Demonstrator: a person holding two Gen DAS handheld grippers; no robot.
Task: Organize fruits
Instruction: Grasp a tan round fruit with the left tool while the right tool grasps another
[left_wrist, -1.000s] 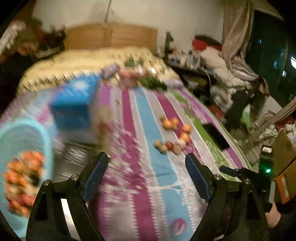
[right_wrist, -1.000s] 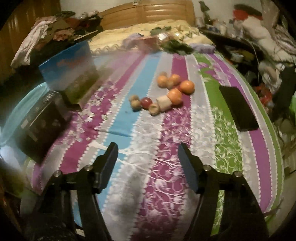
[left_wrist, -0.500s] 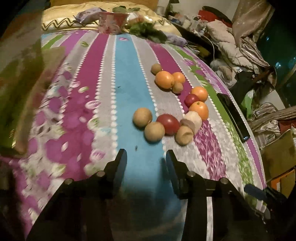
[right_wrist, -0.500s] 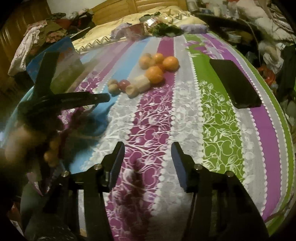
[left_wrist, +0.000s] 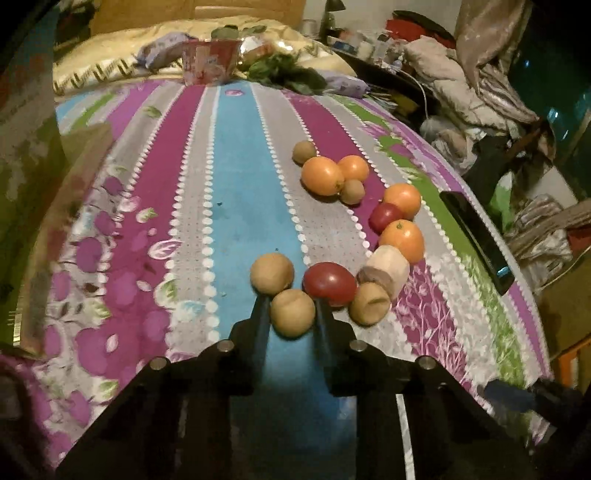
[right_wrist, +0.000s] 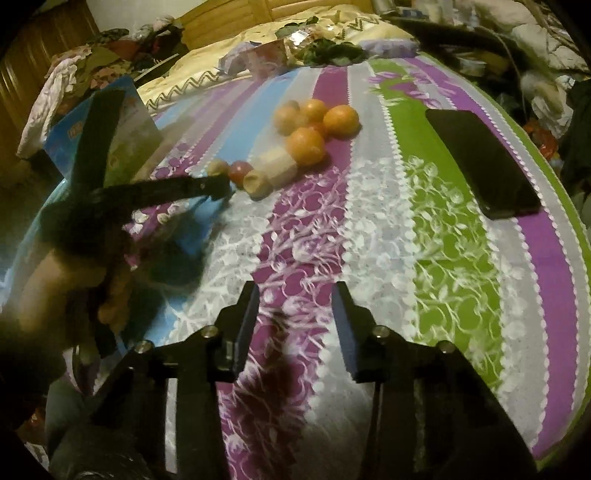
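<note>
The left hand-held gripper (left_wrist: 291, 306) is sitting with its two fingers snug on either side of a small round tan fruit (left_wrist: 292, 312) on the striped floral bedspread (left_wrist: 236, 192), at the near end of the fruit pile, just beside a shiny red tomato (left_wrist: 330, 283). The right hand-held gripper (right_wrist: 295, 295) is hovering partly open with nothing in it, well apart from the pile, near a black phone (right_wrist: 480, 162) lying off to the right.

Left wrist view near fruit pile (left_wrist: 332, 240), right farther, both facing headboard (right_wrist: 229, 22)
</note>
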